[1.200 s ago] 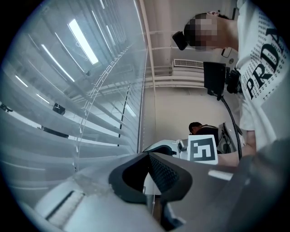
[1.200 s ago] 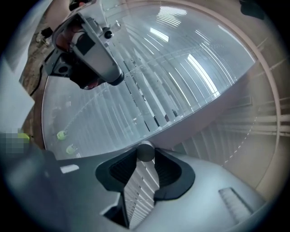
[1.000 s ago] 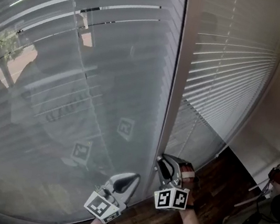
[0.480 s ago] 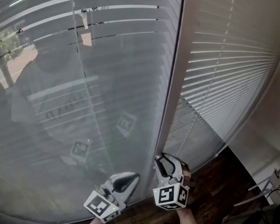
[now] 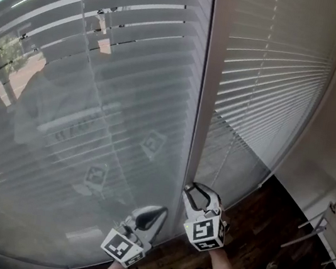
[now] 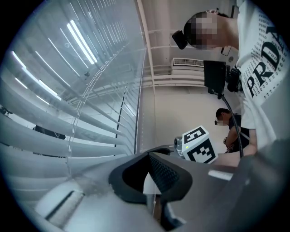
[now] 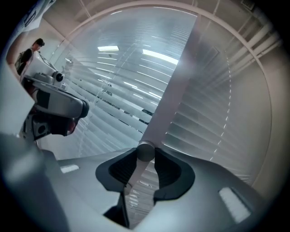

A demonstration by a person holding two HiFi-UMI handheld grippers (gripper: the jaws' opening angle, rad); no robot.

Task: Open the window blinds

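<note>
Right tool (image 5: 194,194) clamps wand (image 7: 145,152) — left tool (image 5: 156,213) closed; slatted blinds (image 5: 94,118), dark wood floor (image 5: 261,223).

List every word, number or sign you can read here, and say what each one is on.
"PRD": large letters on the person's shirt, cut off at the picture's edge.
Smaller print higher on the shirt: too small to read.
Marker cubes: black-and-white square patterns only, no words.
Blinds: nothing written on them.
</note>
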